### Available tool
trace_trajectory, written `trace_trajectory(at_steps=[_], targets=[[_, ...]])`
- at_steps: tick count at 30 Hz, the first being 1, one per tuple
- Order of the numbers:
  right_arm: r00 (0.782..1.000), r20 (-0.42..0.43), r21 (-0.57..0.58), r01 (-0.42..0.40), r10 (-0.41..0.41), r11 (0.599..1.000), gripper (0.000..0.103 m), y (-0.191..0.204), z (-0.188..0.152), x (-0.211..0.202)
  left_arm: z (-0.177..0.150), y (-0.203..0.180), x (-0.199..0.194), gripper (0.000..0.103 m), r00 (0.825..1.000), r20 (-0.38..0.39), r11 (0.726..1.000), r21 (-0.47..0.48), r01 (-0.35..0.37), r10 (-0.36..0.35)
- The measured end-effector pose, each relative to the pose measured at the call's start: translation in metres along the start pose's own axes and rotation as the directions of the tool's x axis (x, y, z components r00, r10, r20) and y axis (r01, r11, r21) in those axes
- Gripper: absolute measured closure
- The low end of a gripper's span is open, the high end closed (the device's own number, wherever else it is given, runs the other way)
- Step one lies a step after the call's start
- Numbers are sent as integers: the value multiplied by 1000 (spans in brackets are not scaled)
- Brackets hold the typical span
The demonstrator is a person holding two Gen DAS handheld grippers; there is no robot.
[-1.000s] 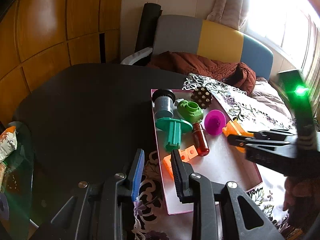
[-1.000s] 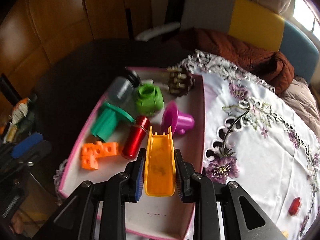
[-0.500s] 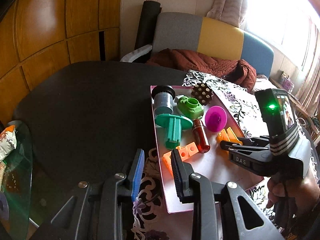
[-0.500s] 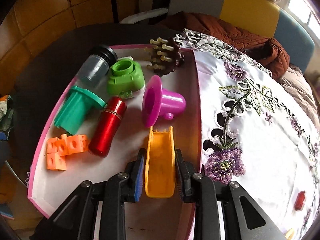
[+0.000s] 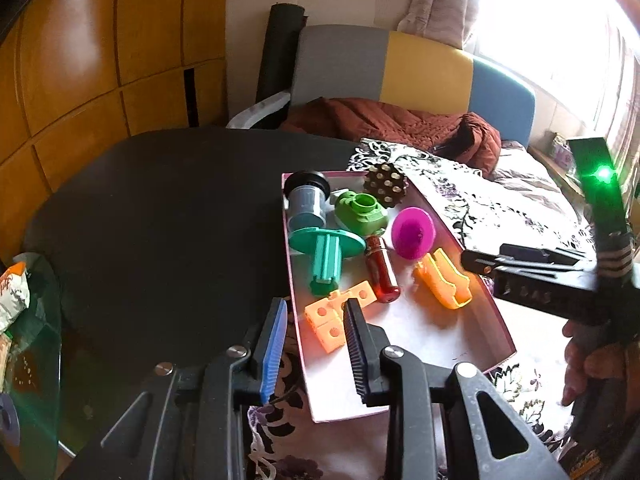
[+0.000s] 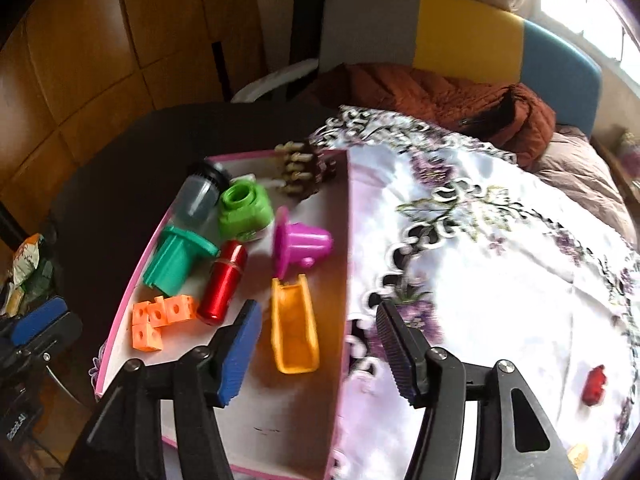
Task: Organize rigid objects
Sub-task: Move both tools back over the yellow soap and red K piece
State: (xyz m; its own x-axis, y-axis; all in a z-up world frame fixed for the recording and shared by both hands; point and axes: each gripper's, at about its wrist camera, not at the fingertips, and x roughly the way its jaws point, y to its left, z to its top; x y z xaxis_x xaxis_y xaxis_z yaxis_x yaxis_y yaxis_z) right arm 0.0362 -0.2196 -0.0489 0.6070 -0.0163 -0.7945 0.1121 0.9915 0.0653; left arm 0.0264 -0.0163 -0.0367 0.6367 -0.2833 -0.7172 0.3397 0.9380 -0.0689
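Orange plastic, shaped like a small open chute (image 6: 294,328), lies flat on the white floor of the pink-rimmed tray (image 6: 120,320), near its right wall. The right gripper (image 6: 316,344) stands just behind it; its jaws have just been opening and now stand well apart, the blue pad to the left of the chute and the black pad out over the flowered cloth (image 6: 500,248), neither one touching the piece. Ahead of the chute sit a magenta funnel-shaped cup (image 6: 300,244), a red metal cylinder (image 6: 222,284), a teal flanged piece (image 6: 176,260), a green block with a round hole (image 6: 244,208), a grey bottle with a black cap (image 6: 200,192) and a brown studded ball (image 6: 304,172). Orange linked cubes (image 6: 160,316) lie at the tray's near left.

The left gripper (image 5: 314,344) hangs over the tray's near left corner, jaws parted by a narrow gap with nothing clamped between them; the cubes lie just beyond its tips. The tray rests partly on the dark round table (image 5: 160,216) and partly on the cloth. A small red object (image 6: 594,378) lies alone on the cloth to the right.
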Motion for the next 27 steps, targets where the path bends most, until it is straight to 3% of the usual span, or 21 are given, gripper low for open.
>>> trace_trajectory(at_steps=[11,17,21,27], targets=[[990,85,182,93,-110,979,21,-95,-12,-57,5,-44,-1,72,995,-14,987,120,104,-103],[955,131,348,208,-267,914,16,-181,-28,-103,6,-90,3,72,975,-64,950,217,223,-214],[900,149,525,280,-411,804,13,-242,-46,-135,6,-132,8,72,939,-120,892,295,343,-321],[815,182,708,280,-551,648,12,-295,-78,-161,-5,-209,18,72,863,-237,750,427,506,-447]])
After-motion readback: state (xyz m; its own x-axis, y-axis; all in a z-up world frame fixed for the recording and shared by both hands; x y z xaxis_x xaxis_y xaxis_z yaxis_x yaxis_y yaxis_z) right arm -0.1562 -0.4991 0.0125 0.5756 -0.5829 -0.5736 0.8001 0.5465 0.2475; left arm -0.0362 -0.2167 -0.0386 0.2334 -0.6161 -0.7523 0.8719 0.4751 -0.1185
